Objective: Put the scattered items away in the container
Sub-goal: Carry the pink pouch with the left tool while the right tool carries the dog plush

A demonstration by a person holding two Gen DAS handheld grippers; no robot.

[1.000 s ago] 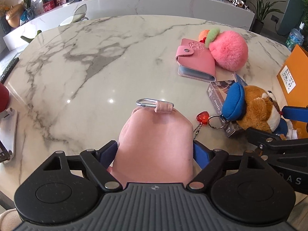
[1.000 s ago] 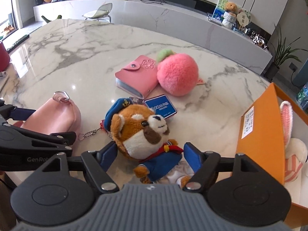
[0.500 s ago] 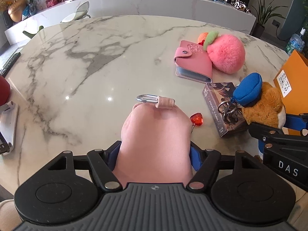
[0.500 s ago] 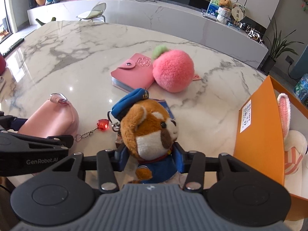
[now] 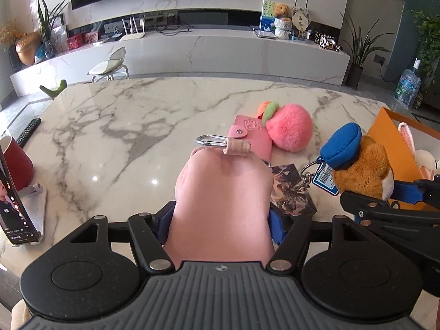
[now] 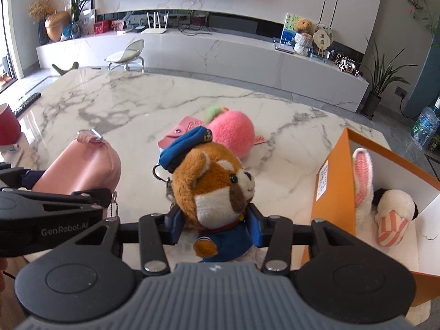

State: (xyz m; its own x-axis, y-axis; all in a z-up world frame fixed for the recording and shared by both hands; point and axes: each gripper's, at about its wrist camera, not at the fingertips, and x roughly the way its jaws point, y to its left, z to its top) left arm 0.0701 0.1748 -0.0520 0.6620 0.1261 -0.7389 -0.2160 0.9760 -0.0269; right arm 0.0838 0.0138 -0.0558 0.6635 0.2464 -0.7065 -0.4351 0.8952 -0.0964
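My left gripper [image 5: 220, 222] is shut on a pink pouch [image 5: 222, 198] with a metal clip, held above the marble table [image 5: 115, 126]. The pouch also shows in the right wrist view [image 6: 82, 167]. My right gripper [image 6: 214, 225] is shut on a brown plush dog [image 6: 214, 189] with a blue cap, lifted off the table; it shows in the left wrist view [image 5: 363, 170]. The orange box [image 6: 332, 192] stands to the right and holds a white bunny plush [image 6: 390, 206]. A pink wallet [image 5: 250, 137], a pink fluffy peach [image 5: 288, 126] and a small dark card box [image 5: 291, 192] lie on the table.
A red cup [image 5: 13, 159] and a phone on a stand [image 5: 13, 203] are at the table's left edge. A remote [image 5: 29, 129] lies at the far left. A white counter and a chair [image 5: 110, 66] stand beyond the table.
Both grippers have risen from the table with their loads. The pouch and the plush dog are lifted; the dog's key ring and tag now hang free above the card box.
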